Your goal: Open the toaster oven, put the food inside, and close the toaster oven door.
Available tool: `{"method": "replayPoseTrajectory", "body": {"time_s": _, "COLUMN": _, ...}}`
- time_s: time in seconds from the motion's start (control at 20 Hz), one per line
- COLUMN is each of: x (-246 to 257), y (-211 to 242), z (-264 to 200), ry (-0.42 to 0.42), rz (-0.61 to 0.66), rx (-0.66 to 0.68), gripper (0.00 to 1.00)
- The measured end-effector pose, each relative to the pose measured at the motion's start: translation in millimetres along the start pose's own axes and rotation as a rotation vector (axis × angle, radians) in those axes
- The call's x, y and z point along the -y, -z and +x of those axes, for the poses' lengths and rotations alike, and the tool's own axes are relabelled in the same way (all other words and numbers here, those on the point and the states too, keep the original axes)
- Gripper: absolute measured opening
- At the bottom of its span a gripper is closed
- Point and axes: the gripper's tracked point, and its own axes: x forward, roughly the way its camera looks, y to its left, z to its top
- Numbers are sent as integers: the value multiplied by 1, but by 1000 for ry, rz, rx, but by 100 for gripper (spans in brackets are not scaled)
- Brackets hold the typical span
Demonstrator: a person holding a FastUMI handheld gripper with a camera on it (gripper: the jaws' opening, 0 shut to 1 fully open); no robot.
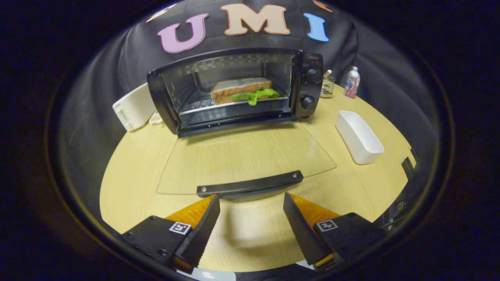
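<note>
Sitting inside: the sandwich [241, 88] is on the wire rack [203, 104] in the toaster oven [234, 89], with green lettuce [254, 95] sticking out of its front.
Toaster oven: it is black and stands at the back of the desk [133, 164], up against the dark cloth wall.
Door: the glass door [246, 156] is wide open and folded down flat, just over the desk, so you can see the wood through it.
Handle: the dark handle [250, 183] runs along the near edge of the door.
Knobs: two round knobs [311, 89] are on the panel beside the opening, one above the other.
Tool: the tool [252, 201] is spread open and holds nothing. Its two fingertips are very near the handle, one toward each end of it. I cannot tell if they touch it.
White tray: a long white tray [359, 136] lies on the desk to one side of the door, well apart from the tool.
Bottle: a small bottle [352, 82] stands at the back of the desk, beyond the tray.
Glass jar: a little glass jar [327, 85] stands between the oven and the bottle.
White box: a white box [134, 106] leans by the other side of the oven.
</note>
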Motion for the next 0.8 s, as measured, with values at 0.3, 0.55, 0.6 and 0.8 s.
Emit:
{"method": "replayPoseTrajectory", "body": {"time_s": 0.3, "x": 1, "y": -6, "z": -5, "ry": -2, "rz": -26, "rx": 15, "gripper": 100}}
{"method": "replayPoseTrajectory", "body": {"time_s": 0.55, "x": -2, "y": -26, "z": -16, "ry": -17, "rz": -22, "rx": 69, "gripper": 99}}
{"method": "replayPoseTrajectory", "body": {"time_s": 0.6, "x": -3, "y": -30, "z": -18, "ry": -21, "rz": -18, "rx": 81, "gripper": 99}}
{"method": "replayPoseTrajectory", "body": {"time_s": 0.8, "x": -6, "y": -54, "z": -26, "ry": -38, "rz": 1, "rx": 136, "gripper": 99}}
